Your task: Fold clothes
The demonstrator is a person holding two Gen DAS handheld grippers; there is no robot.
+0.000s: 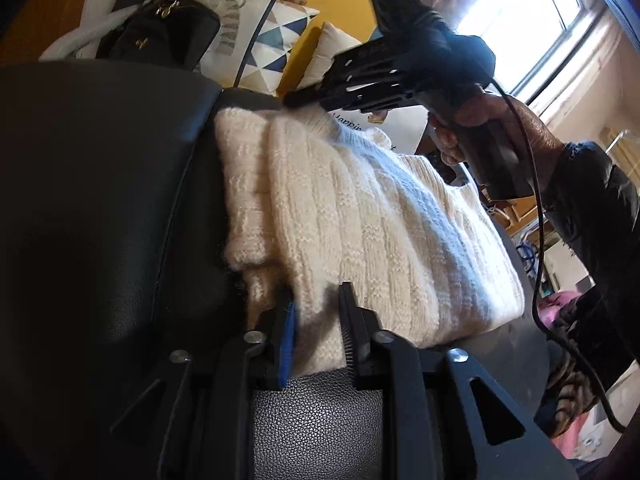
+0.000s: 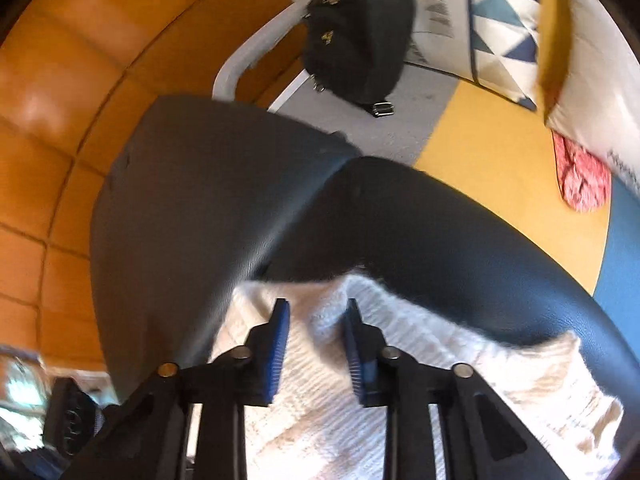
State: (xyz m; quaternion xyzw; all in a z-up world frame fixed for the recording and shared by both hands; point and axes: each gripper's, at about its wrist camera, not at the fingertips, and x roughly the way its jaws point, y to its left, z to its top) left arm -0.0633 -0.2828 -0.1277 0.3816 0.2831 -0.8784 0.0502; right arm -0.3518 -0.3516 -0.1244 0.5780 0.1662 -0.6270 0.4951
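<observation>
A cream knit sweater (image 1: 360, 220) lies folded on a black leather seat (image 1: 100, 200). In the left wrist view my left gripper (image 1: 318, 308) is at the sweater's near edge, its fingers drawn close with a fold of knit pinched between them. My right gripper (image 1: 294, 98), held by a hand (image 1: 500, 120), reaches to the sweater's far end. In the right wrist view the right gripper (image 2: 318, 310) has its blue pads (image 2: 280, 340) closed in on a bunched bit of the sweater (image 2: 320, 400) near the seat's raised black bolster (image 2: 440, 240).
Behind the seat are a black bag (image 1: 160, 36), patterned cushions (image 1: 260, 40) and a yellow, grey and blue mat (image 2: 500, 168). A red cloth (image 2: 584, 184) lies on the mat. An orange tiled floor (image 2: 60, 120) is on the left and a bright window (image 1: 520, 20) at the upper right.
</observation>
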